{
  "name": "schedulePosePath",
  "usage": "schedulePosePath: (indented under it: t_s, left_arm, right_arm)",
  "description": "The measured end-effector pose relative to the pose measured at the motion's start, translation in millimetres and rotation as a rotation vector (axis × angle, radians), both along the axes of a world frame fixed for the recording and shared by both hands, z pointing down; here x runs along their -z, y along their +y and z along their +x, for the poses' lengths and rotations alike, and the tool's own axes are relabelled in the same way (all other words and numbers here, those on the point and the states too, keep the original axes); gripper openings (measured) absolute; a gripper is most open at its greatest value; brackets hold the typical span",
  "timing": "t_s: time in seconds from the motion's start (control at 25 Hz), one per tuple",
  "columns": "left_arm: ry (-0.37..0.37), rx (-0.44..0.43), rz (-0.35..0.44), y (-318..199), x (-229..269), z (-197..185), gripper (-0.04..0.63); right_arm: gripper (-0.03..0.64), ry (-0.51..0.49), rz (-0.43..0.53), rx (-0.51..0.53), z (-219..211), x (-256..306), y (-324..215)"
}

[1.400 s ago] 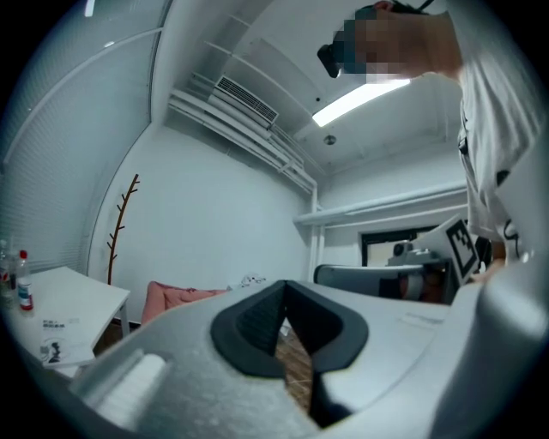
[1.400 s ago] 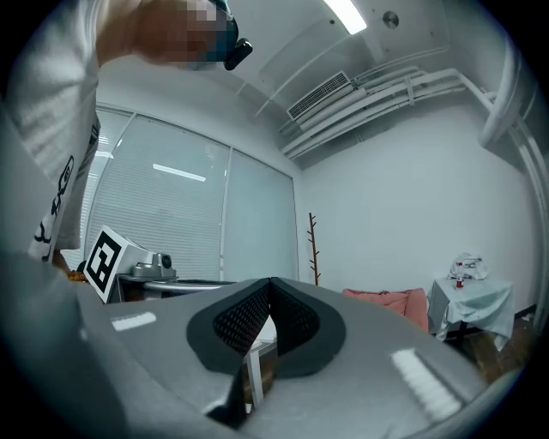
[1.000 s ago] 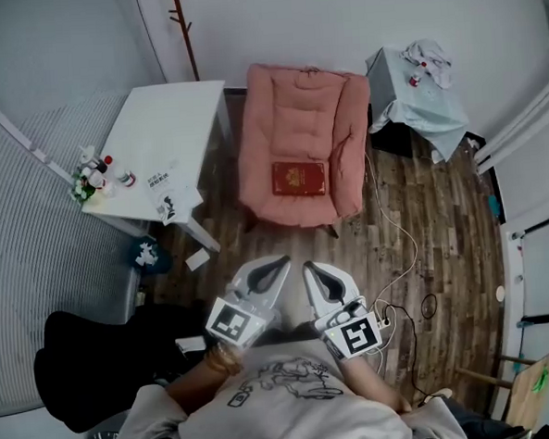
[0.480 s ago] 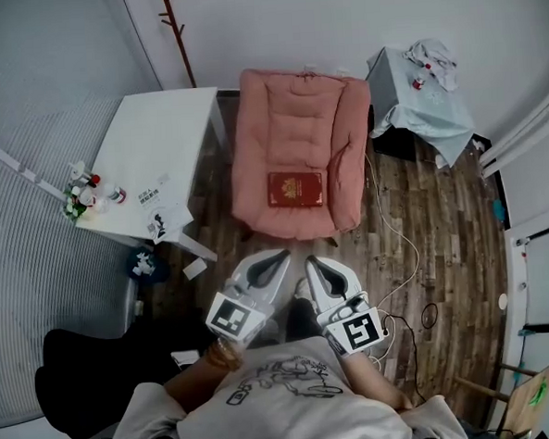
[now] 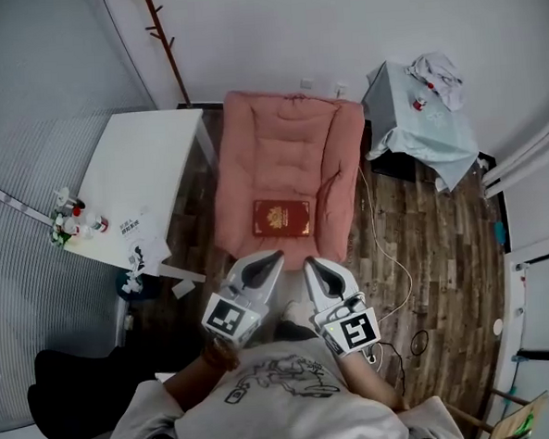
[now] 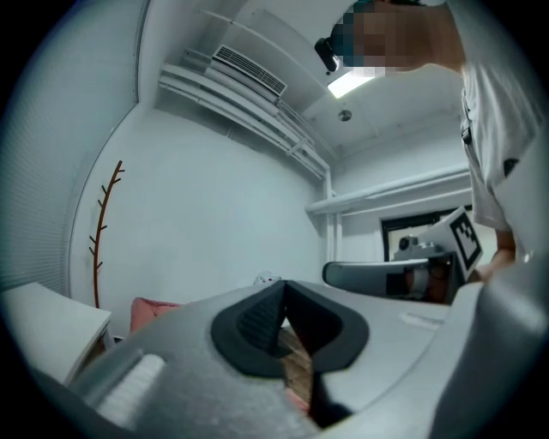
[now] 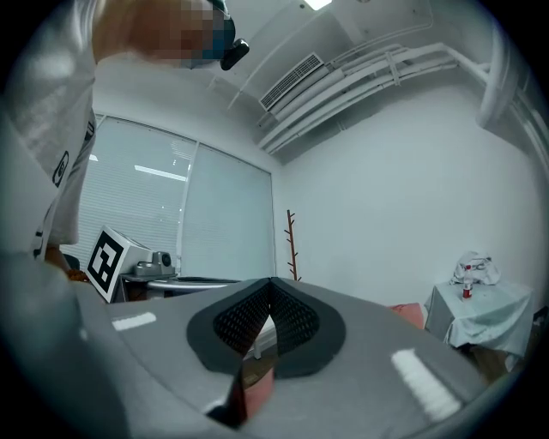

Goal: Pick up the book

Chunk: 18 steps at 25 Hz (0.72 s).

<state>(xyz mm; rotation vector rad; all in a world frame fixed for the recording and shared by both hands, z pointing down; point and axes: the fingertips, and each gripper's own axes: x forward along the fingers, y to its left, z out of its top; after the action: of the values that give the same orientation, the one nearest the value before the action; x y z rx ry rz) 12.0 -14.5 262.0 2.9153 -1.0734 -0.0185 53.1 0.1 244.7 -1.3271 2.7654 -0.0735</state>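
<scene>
A dark red book [image 5: 281, 217] with a gold emblem lies flat on the seat of a pink armchair [image 5: 281, 167] in the head view. Both grippers are held side by side just short of the chair's front edge, pointing level toward it. My left gripper [image 5: 275, 257] is shut with nothing in it, and so is my right gripper [image 5: 310, 262]. In the left gripper view the closed jaws [image 6: 285, 319] fill the lower frame, with the right gripper [image 6: 390, 274] beside them. The right gripper view shows its own jaws [image 7: 270, 314] closed, with a strip of pink chair below.
A white table [image 5: 134, 190] with small bottles and papers stands left of the chair. A side table under a pale cloth [image 5: 417, 122] stands to the right. A thin coat stand [image 5: 164, 49] leans at the back wall. A white cable [image 5: 388, 253] runs across the wooden floor.
The person has walked toward the armchair with both grippers carried along, shut. Chair and book now sit lower in the head view, closer to the gripper tips.
</scene>
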Motion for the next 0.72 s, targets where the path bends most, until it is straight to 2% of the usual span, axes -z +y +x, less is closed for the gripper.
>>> schedulePosePath:
  t_s: [0.16,0.28,0.48,0.72]
  left_arm:
    - [0.021,0.034,-0.03,-37.6,0.3,18.4,0.003]
    - [0.0,0.052,-0.024,-59.9,-2.8,24.0,0.003]
    - [0.006,0.06,-0.017,-90.2,-7.1,24.7,0.003]
    - [0.001,0.047,-0.024,-116.0,-15.5,14.5,0.003]
  right_arm:
    - [0.006,0.017,-0.011,0.012,21.9,-8.7,-40.7]
    - [0.006,0.034,-0.024,0.021,29.6,-11.9,-65.2]
    - [0.006,0.058,-0.038,0.034,30.4,-21.6,-98.1]
    - [0.006,0.024,-0.032,0.018,22.1,-28.5,-123.4]
